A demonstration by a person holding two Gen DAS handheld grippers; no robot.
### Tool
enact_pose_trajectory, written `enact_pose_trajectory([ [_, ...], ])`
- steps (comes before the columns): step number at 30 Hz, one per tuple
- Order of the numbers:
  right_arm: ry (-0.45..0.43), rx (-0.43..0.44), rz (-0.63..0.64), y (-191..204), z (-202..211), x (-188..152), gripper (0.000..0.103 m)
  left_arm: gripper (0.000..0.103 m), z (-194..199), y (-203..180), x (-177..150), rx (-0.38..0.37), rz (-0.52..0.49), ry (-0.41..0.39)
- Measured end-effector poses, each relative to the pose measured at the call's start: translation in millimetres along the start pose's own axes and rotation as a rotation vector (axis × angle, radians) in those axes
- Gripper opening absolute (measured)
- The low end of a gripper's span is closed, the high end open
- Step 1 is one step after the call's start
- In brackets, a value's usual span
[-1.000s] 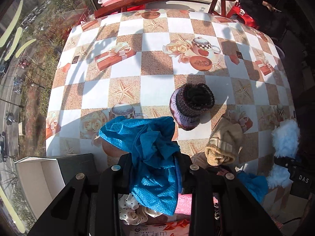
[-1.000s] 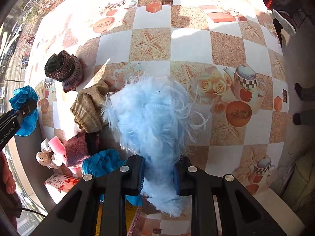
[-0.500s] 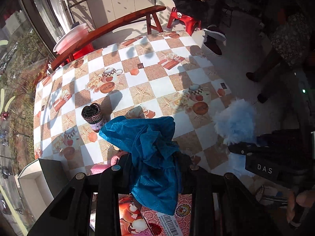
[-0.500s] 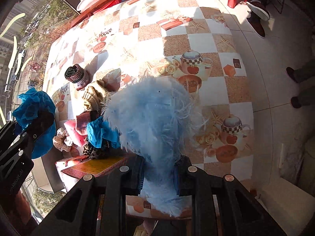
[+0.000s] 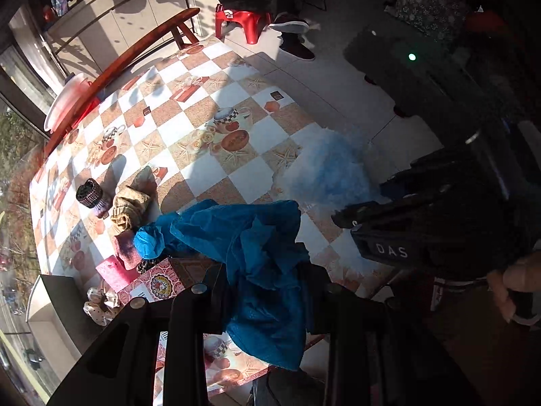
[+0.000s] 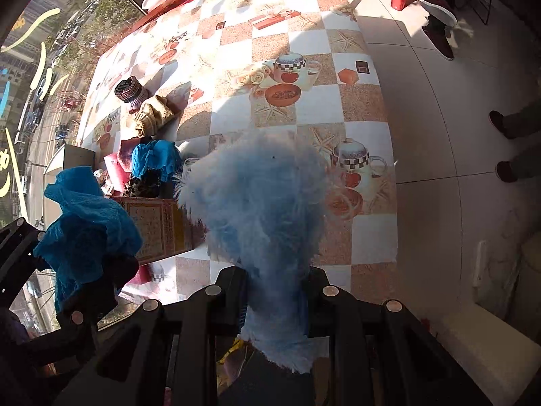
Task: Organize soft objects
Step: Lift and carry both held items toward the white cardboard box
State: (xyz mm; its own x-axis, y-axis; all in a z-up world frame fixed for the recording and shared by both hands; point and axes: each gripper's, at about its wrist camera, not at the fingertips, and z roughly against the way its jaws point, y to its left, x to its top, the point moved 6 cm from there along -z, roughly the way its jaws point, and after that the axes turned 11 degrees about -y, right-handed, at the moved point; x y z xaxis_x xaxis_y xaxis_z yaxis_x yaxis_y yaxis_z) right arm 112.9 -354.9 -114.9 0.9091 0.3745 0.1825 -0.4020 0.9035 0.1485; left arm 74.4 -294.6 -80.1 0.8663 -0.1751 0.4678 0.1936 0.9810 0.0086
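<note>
While my left claw (image 5: 267, 291) stays clamped on the blue cloth (image 5: 257, 253), loose folds drape ahead and could snag the box (image 5: 162, 280) below-left. Through the right view, my right claw (image 6: 275, 301) pinches the fluffy blue piece (image 6: 257, 196); open table (image 6: 304, 108) lies ahead, its edge just rightward.

A red plastic stool (image 5: 242, 20) stands beyond the checkered tablecloth (image 5: 199, 108), beside a wooden chair (image 5: 135, 55).

White letters "DAS" stand on the right claw's (image 5: 341, 218) black body; the box's (image 6: 159, 230) print is unreadable.
</note>
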Motion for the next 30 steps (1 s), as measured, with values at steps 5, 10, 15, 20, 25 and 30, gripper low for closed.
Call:
enact_pose_trajectory([
  [5, 0.092, 0.058, 0.145, 26.0, -7.1, -33.1, 0.024, 0.034, 18.9, 9.7, -30.0, 0.064, 0.044, -0.001],
  [10, 0.152, 0.144, 0.282, 76.4, -9.8, -55.0, 0.024, 0.034, 52.9, 54.5, -62.6, 0.15, 0.146, -0.043],
  [15, 0.168, 0.211, 0.424, 148.0, -13.6, -61.1, 0.024, 0.034, 83.0, 121.0, -110.3, 0.273, 0.285, -0.052],
  [20, 0.142, 0.269, 0.539, 236.1, -13.5, -55.1, 0.024, 0.034, 119.3, 200.5, -149.4, 0.396, 0.417, -0.072],
  [25, 0.093, 0.336, 0.607, 317.9, -9.8, -33.6, 0.024, 0.034, 141.2, 261.0, -193.4, 0.486, 0.517, -0.052],
  [30, 0.088, 0.401, 0.611, 390.0, -13.3, -20.1, 0.024, 0.034, 161.7, 302.5, -229.2, 0.534, 0.597, -0.056],
])
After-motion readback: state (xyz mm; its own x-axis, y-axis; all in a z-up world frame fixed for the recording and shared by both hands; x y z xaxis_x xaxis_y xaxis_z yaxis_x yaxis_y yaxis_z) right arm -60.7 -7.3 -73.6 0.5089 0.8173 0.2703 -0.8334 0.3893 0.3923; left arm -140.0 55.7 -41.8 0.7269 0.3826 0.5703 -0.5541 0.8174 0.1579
